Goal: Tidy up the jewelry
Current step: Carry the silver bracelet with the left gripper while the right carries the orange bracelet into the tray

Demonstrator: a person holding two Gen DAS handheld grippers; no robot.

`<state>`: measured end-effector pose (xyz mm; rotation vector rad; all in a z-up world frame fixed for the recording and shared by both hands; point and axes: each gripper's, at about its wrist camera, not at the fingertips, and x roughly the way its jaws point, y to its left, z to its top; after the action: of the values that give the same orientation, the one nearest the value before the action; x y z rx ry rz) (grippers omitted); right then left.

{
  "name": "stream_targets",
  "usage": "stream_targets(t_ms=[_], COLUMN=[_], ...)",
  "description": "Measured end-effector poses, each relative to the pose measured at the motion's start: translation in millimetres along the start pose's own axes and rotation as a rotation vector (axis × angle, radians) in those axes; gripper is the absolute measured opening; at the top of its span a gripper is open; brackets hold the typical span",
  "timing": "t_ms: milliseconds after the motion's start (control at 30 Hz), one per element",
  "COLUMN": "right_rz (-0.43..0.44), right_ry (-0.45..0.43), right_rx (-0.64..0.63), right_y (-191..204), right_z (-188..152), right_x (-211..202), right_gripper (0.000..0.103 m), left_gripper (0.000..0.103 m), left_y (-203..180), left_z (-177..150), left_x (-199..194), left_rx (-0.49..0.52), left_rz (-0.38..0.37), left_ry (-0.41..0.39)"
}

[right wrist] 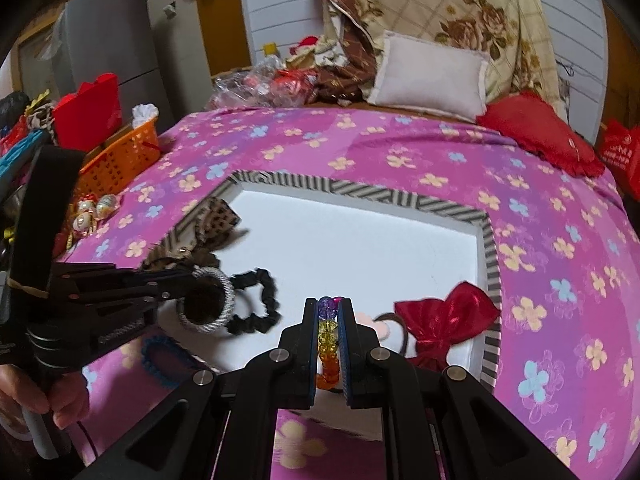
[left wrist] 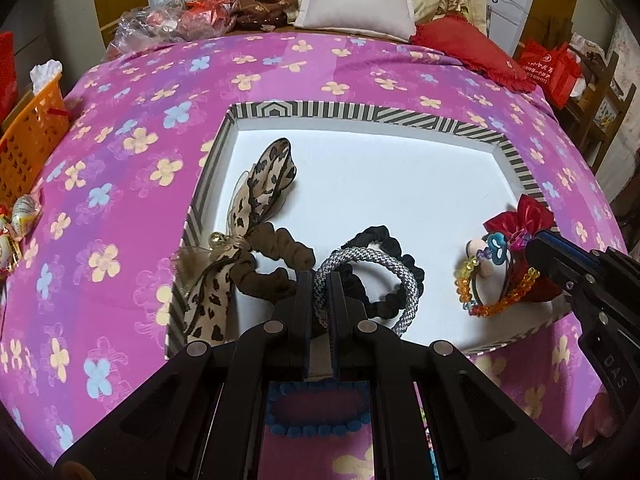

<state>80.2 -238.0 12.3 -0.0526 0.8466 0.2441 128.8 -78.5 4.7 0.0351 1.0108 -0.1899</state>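
Tray (left wrist: 436, 118) with striped rim, flat on the pink flowered bed (left wrist: 120, 208). Left gripper (left wrist: 321, 280) pinched tight on grey woven hair band (left wrist: 372, 276), near the tray's front edge. Right gripper (right wrist: 329, 308) clamped on rainbow bead bracelet (right wrist: 327, 344), near the front right corner beside red bow (right wrist: 448, 320).

We see a bed under a pink flowered cover (left wrist: 120, 184), on which lie a shallow striped box (left wrist: 400, 114), a white pillow (left wrist: 360, 4) and red cushion (left wrist: 472, 52) at the far end, beside crumpled plastic bags (left wrist: 160, 24) and a heap of brown cloth (left wrist: 260, 4).
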Motion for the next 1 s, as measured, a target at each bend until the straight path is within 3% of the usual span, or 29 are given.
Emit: stream_targets(t_ms=[233,1000], right_rz=[-0.006,0.013], right_ry=[0.043,0.118], right_rx=[0.044,0.077], right_y=[-17,-15], right_z=[-10,-27], right_x=[17,41], right_gripper=[0.009,0.008], left_gripper=[0.006,0.008], left_y=[-3,-9], left_z=[1,3], left_x=[14,22], left_rx=[0.002,0.003], left_rz=[0.0,0.008], left_ry=[0.024,0.019])
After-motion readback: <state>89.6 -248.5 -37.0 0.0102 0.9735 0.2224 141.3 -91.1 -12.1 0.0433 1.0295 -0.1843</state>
